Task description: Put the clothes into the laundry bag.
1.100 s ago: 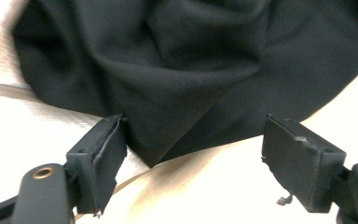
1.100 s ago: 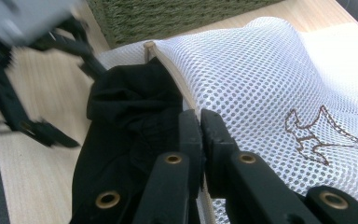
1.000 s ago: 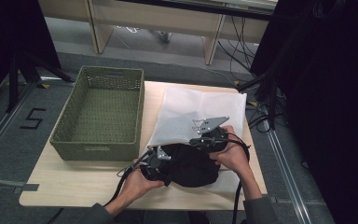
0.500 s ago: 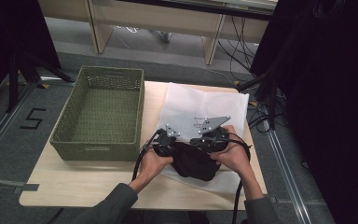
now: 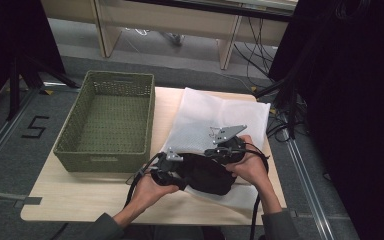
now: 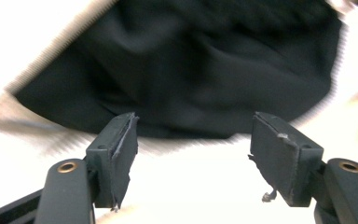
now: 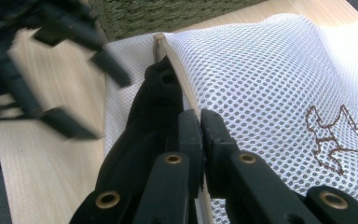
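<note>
— Where's the black cloth (image 5: 207, 172)?

— Lower centre of the high view, bunched on the near edge of the white mesh bag (image 5: 215, 117), between the two hands. In the right gripper view it sits at the bag's opening, just left of the bag's pale rim, partly inside.

— And the right gripper (image 7: 200, 123)?

— Its jaws are pressed together on the rim of the mesh bag, the black cloth right against them.

— The left gripper (image 6: 193, 140)?

— Jaws apart; they have just been opening, with nothing between the pads. The black cloth lies just beyond them, blurred.

— What else is around?

— A green woven basket (image 5: 107, 117) at centre left, beside the bag, both on a light wooden table (image 5: 80, 192).
</note>
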